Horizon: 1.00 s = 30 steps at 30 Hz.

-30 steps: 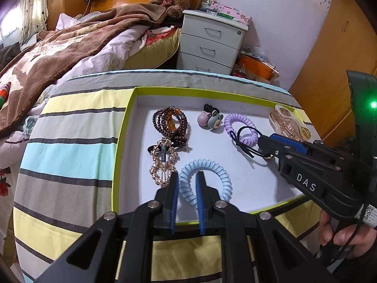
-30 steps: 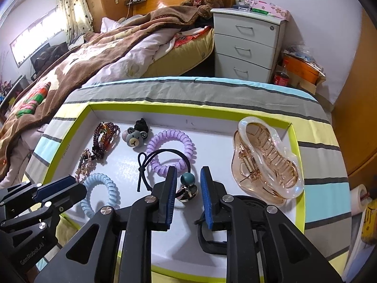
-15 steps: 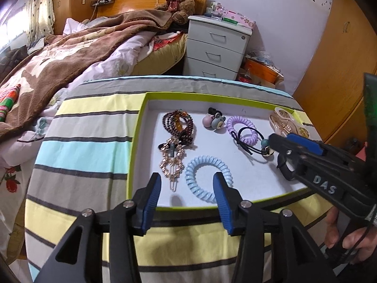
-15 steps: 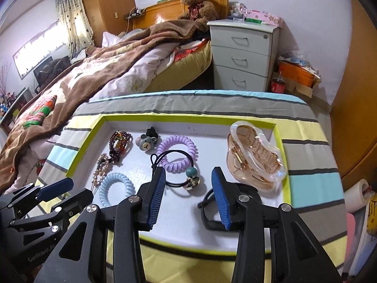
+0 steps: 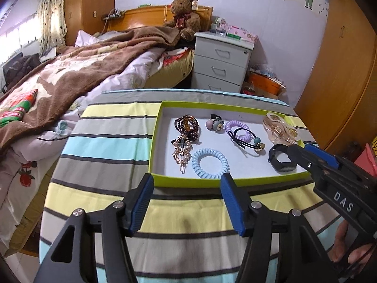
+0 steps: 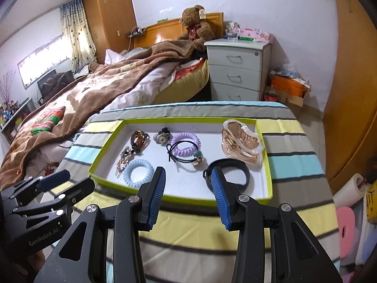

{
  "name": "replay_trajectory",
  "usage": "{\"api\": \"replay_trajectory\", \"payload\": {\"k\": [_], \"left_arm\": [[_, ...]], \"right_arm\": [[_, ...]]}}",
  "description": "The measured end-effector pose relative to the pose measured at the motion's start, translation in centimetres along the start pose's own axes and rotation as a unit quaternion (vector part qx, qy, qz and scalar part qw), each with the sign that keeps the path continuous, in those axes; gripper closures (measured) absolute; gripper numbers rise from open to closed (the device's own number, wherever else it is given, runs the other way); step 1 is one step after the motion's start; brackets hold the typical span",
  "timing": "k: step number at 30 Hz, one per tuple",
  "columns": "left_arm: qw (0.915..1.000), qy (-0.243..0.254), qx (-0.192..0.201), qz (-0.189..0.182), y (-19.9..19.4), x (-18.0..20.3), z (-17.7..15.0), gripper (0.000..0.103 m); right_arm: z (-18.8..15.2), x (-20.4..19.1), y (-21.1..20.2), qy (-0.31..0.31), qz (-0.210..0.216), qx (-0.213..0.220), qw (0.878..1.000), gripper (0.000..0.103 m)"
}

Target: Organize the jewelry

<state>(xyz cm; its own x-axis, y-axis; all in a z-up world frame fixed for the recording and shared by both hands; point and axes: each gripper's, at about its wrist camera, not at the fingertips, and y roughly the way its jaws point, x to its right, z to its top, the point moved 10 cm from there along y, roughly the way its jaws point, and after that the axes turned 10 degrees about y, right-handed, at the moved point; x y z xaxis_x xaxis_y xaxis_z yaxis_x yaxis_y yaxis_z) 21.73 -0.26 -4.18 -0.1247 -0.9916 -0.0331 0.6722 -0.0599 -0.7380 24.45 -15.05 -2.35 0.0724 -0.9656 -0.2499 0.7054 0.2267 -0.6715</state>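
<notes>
A white tray with a green rim (image 5: 188,178) (image 6: 179,199) lies on the striped cloth. In it are a light blue coil hair tie (image 5: 210,163) (image 6: 138,173), a purple coil tie (image 5: 237,127) (image 6: 186,144), a black elastic with a teal bead (image 5: 252,141) (image 6: 188,156), a dark bead bracelet (image 5: 187,127) (image 6: 139,139), a gold hairpin (image 5: 182,153) (image 6: 122,160), a bear hair clip (image 5: 215,123) (image 6: 162,136), a clear amber claw clip (image 5: 279,131) (image 6: 241,143) and a black band (image 5: 281,159) (image 6: 228,174). My left gripper (image 5: 187,202) is open and empty, before the tray's near rim. My right gripper (image 6: 187,197) is open and empty over the near rim.
The striped table (image 5: 106,146) stands beside a bed with a brown blanket (image 5: 70,70). A white nightstand (image 5: 221,61) and a teddy bear (image 5: 186,16) are behind. Wooden wardrobe doors (image 5: 341,70) are at the right. Tape rolls (image 6: 346,226) lie at the right.
Both grippers opened wide and pulled back from the tray toward me. The left let go of the blue coil tie; the right drew away from the black elastic.
</notes>
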Motion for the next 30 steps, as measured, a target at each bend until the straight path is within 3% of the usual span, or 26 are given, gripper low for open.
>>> {"api": "replay_trajectory", "payload": {"k": [14,30], "left_arm": [[0.9994,0.008,0.011,0.033,-2.7,0.3,-2.5,0.035],[0.9993,0.008,0.026,0.028,-4.1,1.1,-3.2,0.035]], "right_arm": [[-2.9,0.7,-3.7,0.005,-0.012,0.022,1.0,0.061],[-4.1,0.7,-4.7,0.011,-0.007,0.023,1.0,0.061]]}}
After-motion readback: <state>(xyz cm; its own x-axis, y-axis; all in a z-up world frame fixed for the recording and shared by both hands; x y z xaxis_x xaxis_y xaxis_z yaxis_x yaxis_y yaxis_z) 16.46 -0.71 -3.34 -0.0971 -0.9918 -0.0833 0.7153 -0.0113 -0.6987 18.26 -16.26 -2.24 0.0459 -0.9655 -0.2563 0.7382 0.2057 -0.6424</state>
